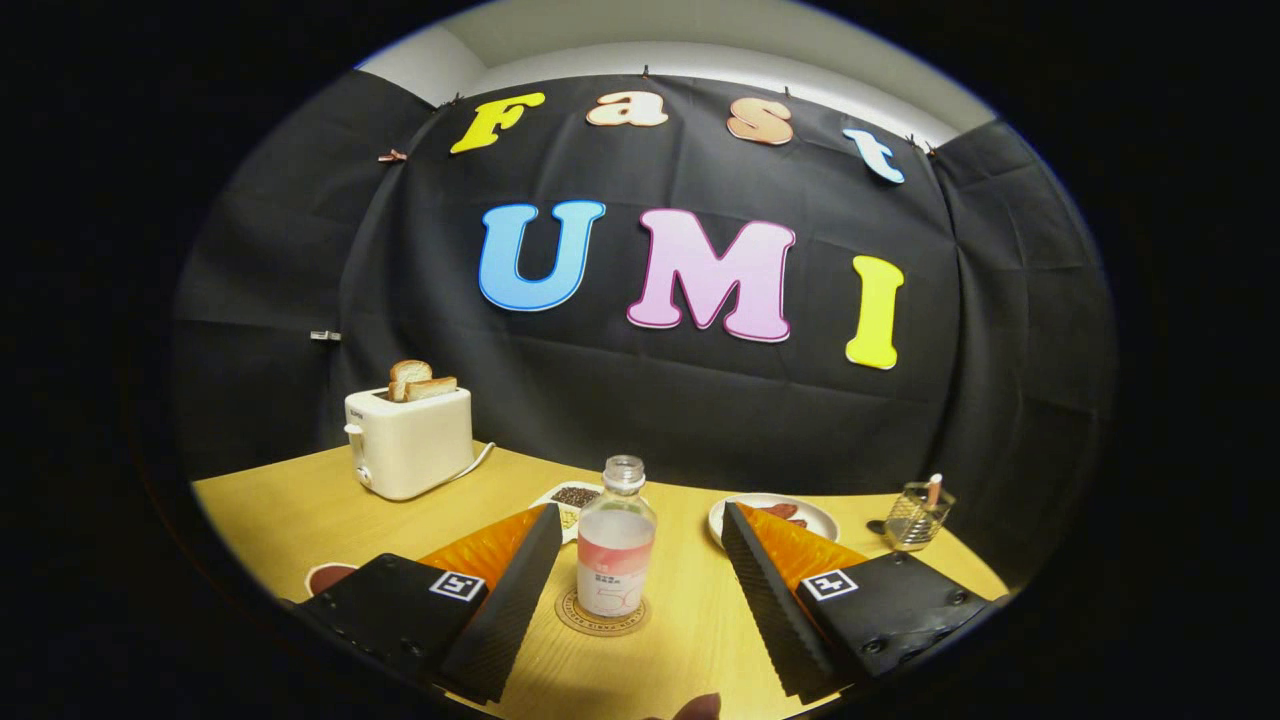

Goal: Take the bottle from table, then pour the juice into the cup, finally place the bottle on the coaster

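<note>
1. The gripper (632, 580) hangs low over the wooden table (300, 510) with its jaws spread wide and nothing held between them.
2. The bottle (615, 545) stands upright on the round coaster (602, 612), between the two fingers and clear of both; open gaps show on either side of it.
3. The bottle has no cap, and its lower part carries a pink and white label; how much liquid remains inside cannot be told.
4. The coaster's rim shows as a thin ring around the bottle's base, with bare table in front of it, towards the gripper.
5. A white toaster (410, 440) with two slices of bread (420, 380) standing up out of its slots sits well beyond the left finger, near the table's far left edge; its cord (478, 462) trails to the right.
6. A small dish (572, 500) with dark and pale contents lies just behind the bottle, partly hidden by the left finger.
7. A white plate (820, 515) holding reddish food lies beyond the right finger, its near side hidden by that finger.
8. A wire-mesh holder (917, 515) stands further right, close to the table's far right edge.
9. A reddish round object (328, 577), possibly the cup, peeks out beside the gripper's left body near the table's near edge; too little shows to be sure.
10. Open tabletop stretches between the toaster and the bottle.
</note>
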A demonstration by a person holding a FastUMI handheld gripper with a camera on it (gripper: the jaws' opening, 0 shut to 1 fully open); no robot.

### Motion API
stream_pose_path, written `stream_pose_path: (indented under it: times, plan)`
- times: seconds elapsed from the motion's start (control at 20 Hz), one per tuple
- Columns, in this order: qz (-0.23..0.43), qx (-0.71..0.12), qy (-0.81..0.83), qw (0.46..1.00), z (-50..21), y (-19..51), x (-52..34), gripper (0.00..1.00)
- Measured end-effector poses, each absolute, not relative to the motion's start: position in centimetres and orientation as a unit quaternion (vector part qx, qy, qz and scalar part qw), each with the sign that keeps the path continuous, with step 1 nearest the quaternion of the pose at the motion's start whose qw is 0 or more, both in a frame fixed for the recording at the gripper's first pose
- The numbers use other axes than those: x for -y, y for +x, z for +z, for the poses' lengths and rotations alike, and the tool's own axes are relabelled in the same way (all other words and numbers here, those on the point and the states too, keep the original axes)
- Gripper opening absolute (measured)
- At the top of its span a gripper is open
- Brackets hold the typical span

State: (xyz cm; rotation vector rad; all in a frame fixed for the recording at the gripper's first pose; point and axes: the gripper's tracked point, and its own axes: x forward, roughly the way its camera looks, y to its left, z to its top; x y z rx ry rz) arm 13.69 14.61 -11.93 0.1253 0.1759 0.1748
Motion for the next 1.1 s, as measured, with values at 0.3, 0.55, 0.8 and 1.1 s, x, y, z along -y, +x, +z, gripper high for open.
stream_pose_path:
  times: [0.3, 0.55, 0.8, 1.1]
  plan:
    - [0.057, -0.075, 0.047, 0.994, -5.0, 12.3, -10.1, 0.97]
    - [0.033, -0.059, 0.011, 0.998, -0.6, 11.0, -7.1, 0.97]
    - [0.015, -0.052, 0.007, 0.999, 1.8, 8.5, -4.3, 0.97]
    - [-0.002, -0.035, 0.004, 0.999, 3.7, 6.0, -2.7, 0.97]
